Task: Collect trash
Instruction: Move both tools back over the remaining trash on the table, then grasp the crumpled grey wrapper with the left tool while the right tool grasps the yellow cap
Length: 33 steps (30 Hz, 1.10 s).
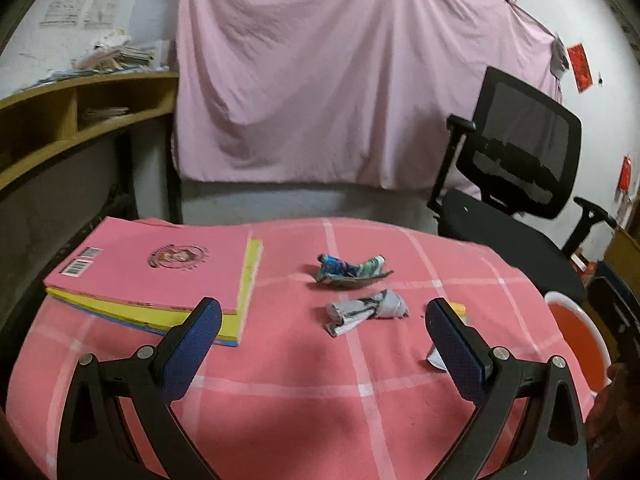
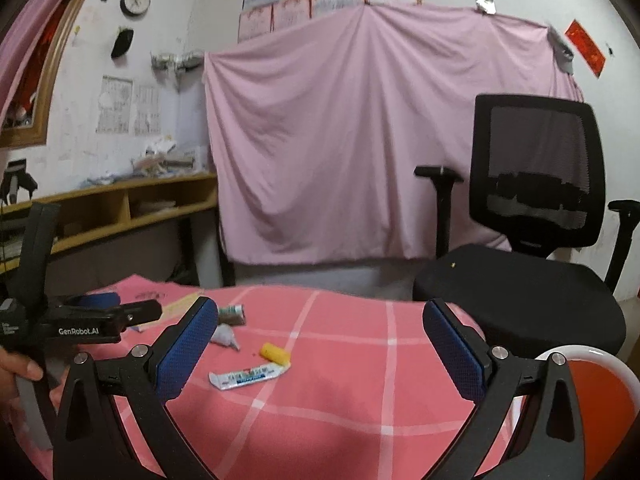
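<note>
On the pink checked tablecloth (image 1: 280, 380) lie a crumpled colourful wrapper (image 1: 350, 270) and a crumpled grey paper (image 1: 366, 310). My left gripper (image 1: 324, 344) is open and empty, just in front of the grey paper. A yellow scrap (image 1: 458, 309) and a white wrapper (image 1: 436, 360) sit by its right finger. In the right wrist view, the yellow piece (image 2: 275, 353) and flat white wrapper (image 2: 248, 376) lie on the cloth, with grey paper (image 2: 224, 336) behind. My right gripper (image 2: 320, 348) is open and empty above them. The left gripper (image 2: 96, 320) shows at far left.
A stack of pink and yellow books (image 1: 160, 276) lies at the table's left. An orange bin with a white rim (image 1: 580, 340) stands at the table's right edge, also in the right wrist view (image 2: 596, 400). A black office chair (image 2: 528, 248) stands behind, a wooden shelf (image 1: 80, 112) to the left.
</note>
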### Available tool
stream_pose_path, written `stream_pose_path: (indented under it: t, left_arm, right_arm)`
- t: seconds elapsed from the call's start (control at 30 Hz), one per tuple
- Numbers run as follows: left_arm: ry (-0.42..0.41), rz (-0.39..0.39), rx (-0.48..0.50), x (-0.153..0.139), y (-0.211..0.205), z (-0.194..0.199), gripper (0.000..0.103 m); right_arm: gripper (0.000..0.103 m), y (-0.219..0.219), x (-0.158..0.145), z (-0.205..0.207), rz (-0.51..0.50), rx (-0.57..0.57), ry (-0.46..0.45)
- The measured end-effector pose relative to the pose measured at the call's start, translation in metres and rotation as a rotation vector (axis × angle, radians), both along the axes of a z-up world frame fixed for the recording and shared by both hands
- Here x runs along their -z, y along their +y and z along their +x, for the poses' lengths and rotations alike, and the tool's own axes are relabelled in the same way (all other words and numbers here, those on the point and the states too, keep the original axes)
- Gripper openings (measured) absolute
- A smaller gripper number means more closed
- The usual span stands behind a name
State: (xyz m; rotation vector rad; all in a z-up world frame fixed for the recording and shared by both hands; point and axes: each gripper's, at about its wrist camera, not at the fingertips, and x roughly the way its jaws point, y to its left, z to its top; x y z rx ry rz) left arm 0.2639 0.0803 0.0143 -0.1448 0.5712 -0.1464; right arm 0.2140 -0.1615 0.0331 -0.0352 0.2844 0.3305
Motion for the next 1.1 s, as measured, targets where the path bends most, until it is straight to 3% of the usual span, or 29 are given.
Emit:
stream_pose_path:
  t: [0.07, 0.2, 0.27, 0.5, 0.57, 0.63, 0.73, 0.83, 1.1]
  left_arm:
    - [0.017, 0.016, 0.028, 0.001, -0.004, 0.006, 0.097]
    - [0.071, 0.056, 0.056, 0.007, -0.011, 0.024, 0.087]
    - [0.102, 0.053, 0.058, 0.012, -0.010, 0.036, 0.072]
    - [0.218, -0.011, 0.132, 0.031, -0.007, 0.062, 0.054]
    - [0.218, -0.010, 0.148, 0.031, -0.008, 0.063, 0.053]
    - [0.212, -0.016, 0.173, 0.030, -0.010, 0.063, 0.053]
    - [0.218, -0.014, 0.194, 0.033, -0.013, 0.065, 0.039]
    - [0.220, -0.015, 0.205, 0.034, -0.013, 0.065, 0.025]
    - [0.209, -0.016, 0.217, 0.032, -0.017, 0.061, 0.009]
  right_arm:
    - [0.082, 0.005, 0.003, 0.009, -0.019, -0.018, 0.049]
    - [0.070, 0.019, 0.013, 0.037, -0.080, -0.087, 0.175]
    - [0.058, 0.026, 0.018, 0.049, -0.121, -0.116, 0.223]
    - [0.047, 0.035, 0.034, 0.081, -0.120, -0.197, 0.343]
    - [0.037, 0.034, 0.039, 0.089, -0.099, -0.220, 0.386]
    - [0.036, 0.033, 0.043, 0.094, -0.078, -0.236, 0.421]
    - [0.033, 0.035, 0.048, 0.099, -0.060, -0.262, 0.460]
    - [0.024, 0.039, 0.052, 0.101, -0.073, -0.274, 0.486]
    - [0.015, 0.040, 0.052, 0.092, -0.097, -0.274, 0.462]
